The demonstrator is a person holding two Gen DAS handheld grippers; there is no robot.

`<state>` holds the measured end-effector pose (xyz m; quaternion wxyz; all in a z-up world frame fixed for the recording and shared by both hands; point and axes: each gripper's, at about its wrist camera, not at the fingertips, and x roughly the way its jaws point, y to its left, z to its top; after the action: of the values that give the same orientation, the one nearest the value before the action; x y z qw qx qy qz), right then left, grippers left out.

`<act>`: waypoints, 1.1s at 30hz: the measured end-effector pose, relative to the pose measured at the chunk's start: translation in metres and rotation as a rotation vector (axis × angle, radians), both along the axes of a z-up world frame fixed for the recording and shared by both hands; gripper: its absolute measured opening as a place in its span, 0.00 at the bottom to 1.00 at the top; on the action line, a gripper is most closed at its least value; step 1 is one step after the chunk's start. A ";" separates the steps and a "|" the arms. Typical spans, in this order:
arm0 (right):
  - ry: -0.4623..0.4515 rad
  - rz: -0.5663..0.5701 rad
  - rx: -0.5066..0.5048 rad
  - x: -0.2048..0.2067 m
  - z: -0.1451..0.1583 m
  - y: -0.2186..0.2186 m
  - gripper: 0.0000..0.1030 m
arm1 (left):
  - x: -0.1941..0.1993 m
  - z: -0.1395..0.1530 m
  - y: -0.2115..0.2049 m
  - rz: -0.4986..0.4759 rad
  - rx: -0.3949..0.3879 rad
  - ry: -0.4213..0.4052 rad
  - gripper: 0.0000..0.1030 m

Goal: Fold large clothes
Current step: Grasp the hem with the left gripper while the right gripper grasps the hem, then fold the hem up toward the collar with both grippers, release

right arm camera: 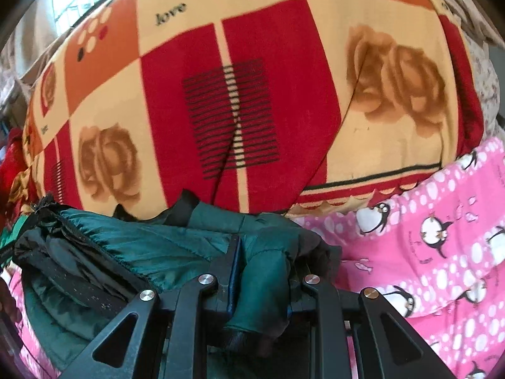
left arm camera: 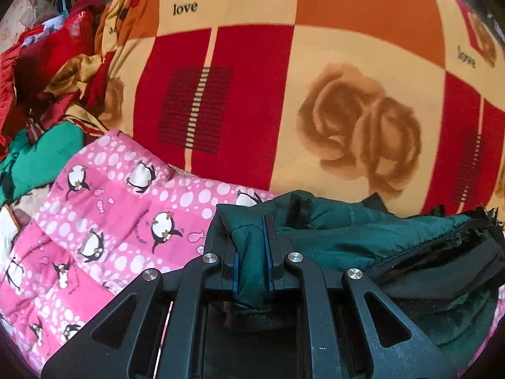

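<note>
You had the dark green jacket (left arm camera: 353,237) clamped in both the left gripper (left arm camera: 252,243) and right gripper (right arm camera: 262,262) over the pink penguin quilt (left arm camera: 104,221), near the patterned blanket's (left arm camera: 284,94) near edge; level hands would have kept its fold square.

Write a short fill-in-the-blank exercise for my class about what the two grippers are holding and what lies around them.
1. Both the left gripper and the right gripper are shut on a dark ____ jacket.
2. The pink quilt is printed with ____.
3. The word printed on the checked blanket is ____.

Missing words: green; penguins; love
</note>
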<state>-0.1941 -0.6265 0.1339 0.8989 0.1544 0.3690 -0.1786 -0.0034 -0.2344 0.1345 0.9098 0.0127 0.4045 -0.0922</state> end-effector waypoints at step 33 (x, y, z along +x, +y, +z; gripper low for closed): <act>0.021 0.249 -0.027 0.058 -0.006 0.074 0.85 | 0.004 -0.035 -0.009 -0.040 -0.020 0.096 0.86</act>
<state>-0.1361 -0.5525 0.1276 0.9122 0.0936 0.3923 -0.0722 0.0007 -0.2433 0.0999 0.8873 0.0071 0.4465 -0.1150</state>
